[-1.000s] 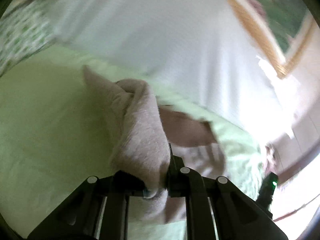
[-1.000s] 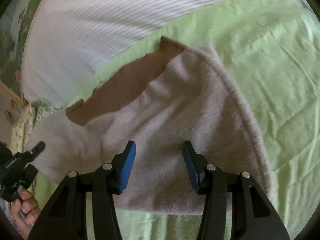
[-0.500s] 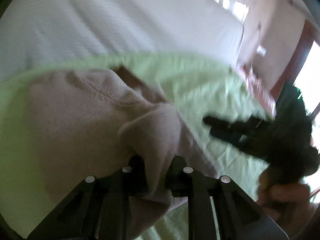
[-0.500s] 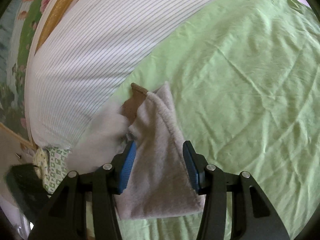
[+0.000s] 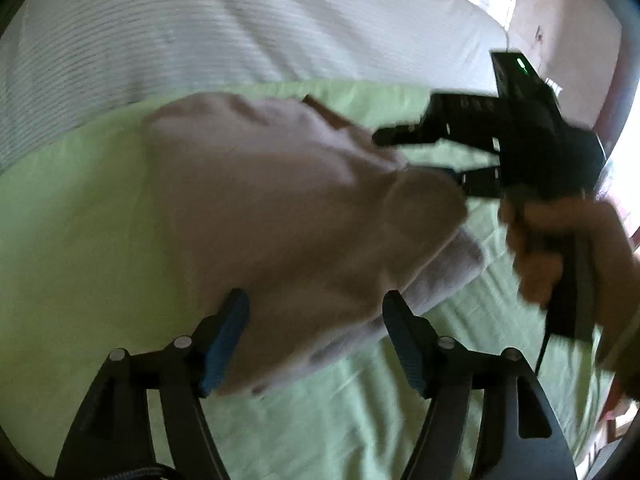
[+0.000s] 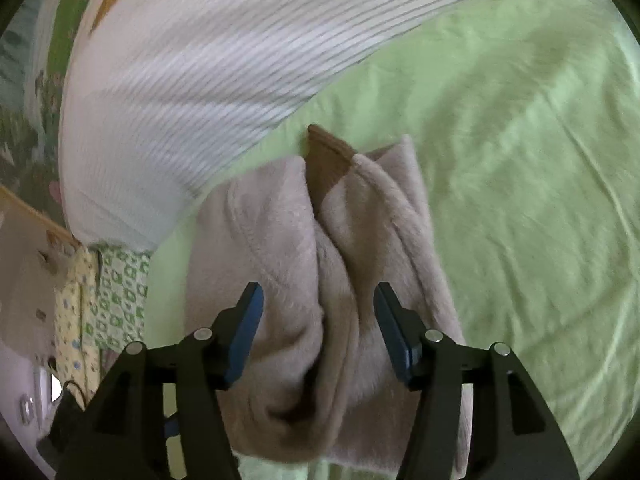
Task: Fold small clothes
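A small beige fleece garment with a brown waistband lies folded over on the light green sheet. My left gripper is open, its blue pads on either side of the garment's near edge, holding nothing. My right gripper is open, its jaws on either side of a raised fold of the garment. In the left wrist view the right gripper reaches in from the right at the garment's far edge, held by a hand.
A white striped pillow lies along the far edge of the green sheet. Patterned bedding and a wooden frame edge show at the left of the right wrist view. Wrinkled green sheet spreads to the right.
My left gripper has let go of the garment and opened; the lifted part now lies folded over. My right gripper has moved in over the garment's raised fold, still open.
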Action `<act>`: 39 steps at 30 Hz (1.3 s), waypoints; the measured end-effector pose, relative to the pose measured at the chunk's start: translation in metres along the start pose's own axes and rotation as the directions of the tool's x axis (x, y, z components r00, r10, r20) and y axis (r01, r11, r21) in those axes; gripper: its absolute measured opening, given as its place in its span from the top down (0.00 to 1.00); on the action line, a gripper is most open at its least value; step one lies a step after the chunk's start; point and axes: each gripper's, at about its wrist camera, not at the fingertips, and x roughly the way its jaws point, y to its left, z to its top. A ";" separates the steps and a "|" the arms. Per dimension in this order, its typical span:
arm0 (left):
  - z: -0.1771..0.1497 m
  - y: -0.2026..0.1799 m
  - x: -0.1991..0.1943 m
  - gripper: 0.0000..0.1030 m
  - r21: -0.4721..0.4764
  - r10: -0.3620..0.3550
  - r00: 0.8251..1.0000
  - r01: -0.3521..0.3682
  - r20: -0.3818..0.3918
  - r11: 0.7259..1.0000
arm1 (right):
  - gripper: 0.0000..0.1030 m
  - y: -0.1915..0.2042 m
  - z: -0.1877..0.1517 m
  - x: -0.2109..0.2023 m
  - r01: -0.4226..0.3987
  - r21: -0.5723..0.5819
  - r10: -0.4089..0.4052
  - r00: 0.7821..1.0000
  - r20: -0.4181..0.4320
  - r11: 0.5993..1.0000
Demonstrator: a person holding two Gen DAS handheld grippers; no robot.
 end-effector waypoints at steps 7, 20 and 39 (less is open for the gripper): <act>-0.033 0.016 -0.001 0.30 0.004 0.080 0.996 -0.080 -0.041 0.997 | 0.41 0.009 0.018 0.029 0.011 -0.069 -0.018 0.995 -0.103 0.998; -0.028 0.064 0.033 0.28 -0.181 0.057 0.993 -0.075 -0.103 0.981 | 0.41 0.022 0.026 0.070 0.005 -0.138 -0.034 0.977 -0.210 0.990; 0.000 0.043 0.022 0.73 -0.100 -0.088 0.992 0.078 -0.090 0.992 | 0.83 0.030 0.052 -0.012 -0.017 -0.183 0.005 0.998 -0.065 0.983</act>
